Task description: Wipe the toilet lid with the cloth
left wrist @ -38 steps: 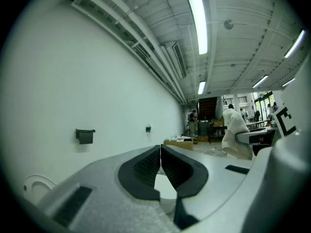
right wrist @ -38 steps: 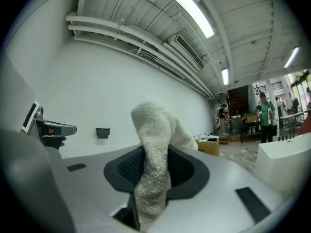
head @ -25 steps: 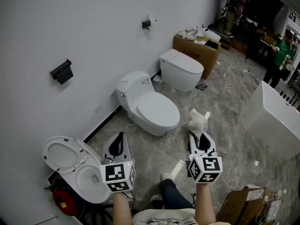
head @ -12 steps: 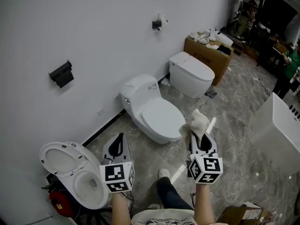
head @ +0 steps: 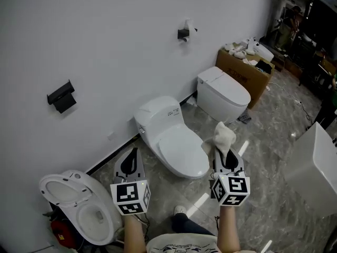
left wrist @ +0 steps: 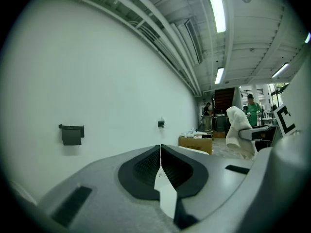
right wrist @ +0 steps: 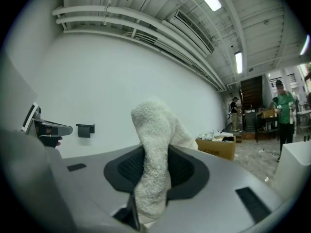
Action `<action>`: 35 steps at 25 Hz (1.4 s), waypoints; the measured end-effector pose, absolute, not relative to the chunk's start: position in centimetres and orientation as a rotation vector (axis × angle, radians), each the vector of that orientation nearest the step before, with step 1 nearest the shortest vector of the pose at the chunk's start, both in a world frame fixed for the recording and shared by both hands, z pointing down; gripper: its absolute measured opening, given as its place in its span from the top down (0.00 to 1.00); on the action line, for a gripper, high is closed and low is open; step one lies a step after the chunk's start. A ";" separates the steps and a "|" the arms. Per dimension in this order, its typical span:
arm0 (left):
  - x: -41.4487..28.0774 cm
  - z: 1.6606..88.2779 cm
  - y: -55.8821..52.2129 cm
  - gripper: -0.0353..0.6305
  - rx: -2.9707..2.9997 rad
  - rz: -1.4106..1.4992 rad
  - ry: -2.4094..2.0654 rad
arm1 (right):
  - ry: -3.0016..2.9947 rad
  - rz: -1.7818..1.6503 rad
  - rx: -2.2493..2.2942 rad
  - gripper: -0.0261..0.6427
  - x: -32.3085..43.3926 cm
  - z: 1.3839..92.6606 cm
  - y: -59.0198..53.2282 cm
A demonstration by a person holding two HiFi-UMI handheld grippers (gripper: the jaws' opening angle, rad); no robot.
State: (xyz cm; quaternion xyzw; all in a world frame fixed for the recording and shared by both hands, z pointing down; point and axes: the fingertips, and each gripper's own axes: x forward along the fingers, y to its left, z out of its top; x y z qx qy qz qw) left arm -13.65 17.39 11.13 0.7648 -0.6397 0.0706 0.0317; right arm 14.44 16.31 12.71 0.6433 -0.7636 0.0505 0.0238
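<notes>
A cardboard box [head: 245, 74] stands against the wall [head: 95, 30], with white items heaped on it. A black holder [head: 182, 33] hangs above and left of the box. A white tub [head: 316, 165] stands well apart from it.

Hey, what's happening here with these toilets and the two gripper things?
A person stands in front of a row of toilets along a white wall, a gripper in each hand. The right gripper is clamped on a white cloth, held in the air beside the middle toilet's closed lid and not touching it. The left gripper is shut with nothing in it. Wiping has not started.
</notes>
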 end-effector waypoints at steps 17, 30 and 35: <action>-14.3 14.3 5.5 0.93 2.225 0.300 -2.016 | -2.382 0.245 1.881 0.80 14.1 16.3 1.9; -16.6 19.5 -6.0 0.93 2.217 0.373 -1.899 | -2.273 0.336 1.882 0.80 11.6 22.0 -8.3; -17.3 21.5 -10.6 0.93 2.219 0.411 -1.851 | -2.224 0.389 1.882 0.80 10.8 24.6 -12.2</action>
